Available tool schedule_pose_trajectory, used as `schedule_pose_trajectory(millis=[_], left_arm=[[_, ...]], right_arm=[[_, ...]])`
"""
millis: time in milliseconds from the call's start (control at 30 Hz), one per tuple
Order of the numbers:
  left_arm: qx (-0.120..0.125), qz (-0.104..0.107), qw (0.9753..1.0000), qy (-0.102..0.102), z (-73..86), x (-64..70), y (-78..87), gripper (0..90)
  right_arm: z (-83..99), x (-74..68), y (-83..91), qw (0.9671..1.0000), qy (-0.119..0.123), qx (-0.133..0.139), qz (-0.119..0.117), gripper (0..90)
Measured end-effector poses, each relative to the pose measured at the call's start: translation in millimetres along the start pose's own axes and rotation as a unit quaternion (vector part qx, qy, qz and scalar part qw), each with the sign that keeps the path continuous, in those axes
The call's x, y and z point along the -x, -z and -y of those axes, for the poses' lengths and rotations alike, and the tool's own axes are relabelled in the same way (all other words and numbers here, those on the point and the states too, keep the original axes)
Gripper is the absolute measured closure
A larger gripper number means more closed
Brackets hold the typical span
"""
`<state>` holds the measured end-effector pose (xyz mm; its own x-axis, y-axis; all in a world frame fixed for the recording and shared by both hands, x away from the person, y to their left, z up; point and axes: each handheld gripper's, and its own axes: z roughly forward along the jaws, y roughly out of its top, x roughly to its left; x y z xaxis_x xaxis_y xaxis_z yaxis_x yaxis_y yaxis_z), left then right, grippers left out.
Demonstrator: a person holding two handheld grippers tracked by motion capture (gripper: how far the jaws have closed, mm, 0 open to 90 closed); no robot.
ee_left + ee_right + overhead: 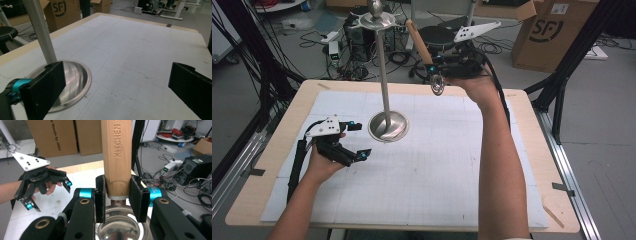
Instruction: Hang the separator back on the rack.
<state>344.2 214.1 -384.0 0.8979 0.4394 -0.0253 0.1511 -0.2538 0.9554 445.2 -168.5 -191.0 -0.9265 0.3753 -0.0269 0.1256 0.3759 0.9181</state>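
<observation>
1. While the right gripper (435, 67) is raised at the upper centre of the high view, its jaws are clamped on the wooden handle (116, 157) of a metal ladle (437, 85), just above the bowl.
2. From above, the ladle's long axis runs on a slant: the handle end (412, 27) points to the upper left of the frame, and the small shiny bowl hangs at the lower right end, over the far edge of the table (272, 150).
3. Seen in the right gripper view, the handle rises straight up the middle of the frame and carries the stamped word KITCHEN; its top is cut off by the frame edge.
4. At the left centre of the high view, the left gripper (358, 141) rests low over the white mat (437, 175), its jaws spread wide with nothing between them.
5. A steel stand (387, 126) with a round base and a tall pole sits between the two grippers, just beside the left one.
6. A cardboard box (552, 30) and tangled cables lie on the floor beyond the table.
7. The stand's top hooks are too small to make out.
</observation>
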Motion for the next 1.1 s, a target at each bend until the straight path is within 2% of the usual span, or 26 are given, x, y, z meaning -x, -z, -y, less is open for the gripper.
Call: schedule_pose_trajectory(millis=[100,233,333,400,600,767,967,1100], left_arm=[[0.000,0.001,1.0000,-0.001,0.3,0.7,-0.2,1.7],[-0.002,0.002,1.0000,-0.002,0.2,1.0,-0.5,1.7],[-0.001,0.002,1.0000,-0.001,0.5,0.7,-0.3,1.7],[-0.003,0.000,1.0000,0.001,1.4,-0.3,-0.4,1.7],[-0.004,-0.001,1.0000,0.003,2.5,0.0,0.6,1.7],[0.001,-0.003,1.0000,0.001,2.1,-0.7,1.5,1.7],[-0.002,-0.002,1.0000,0.000,1.7,0.3,1.4,1.7],[-0.002,-0.001,1.0000,0.000,1.8,1.0,1.1,1.7]], right_arm=[[-0.6,1.5,-2.7,0.9999,-0.005,0.010,-0.003,68.8],[0.9,6.0,-5.6,0.9999,-0.011,0.001,0.002,68.8],[1.6,9.0,-7.3,0.9998,-0.013,0.012,-0.002,68.8],[0.8,10.0,-10.0,0.9998,-0.018,0.001,0.000,68.8],[-1.3,9.2,-17.0,0.9998,-0.017,0.001,-0.008,68.8],[-2.2,6.0,-20.1,0.9996,-0.015,0.012,-0.019,68.8],[-2.9,2.1,-25.5,0.9996,-0.010,-0.009,-0.023,68.8],[-4.0,-0.3,-28.2,0.9996,-0.006,-0.007,-0.027,68.8]])
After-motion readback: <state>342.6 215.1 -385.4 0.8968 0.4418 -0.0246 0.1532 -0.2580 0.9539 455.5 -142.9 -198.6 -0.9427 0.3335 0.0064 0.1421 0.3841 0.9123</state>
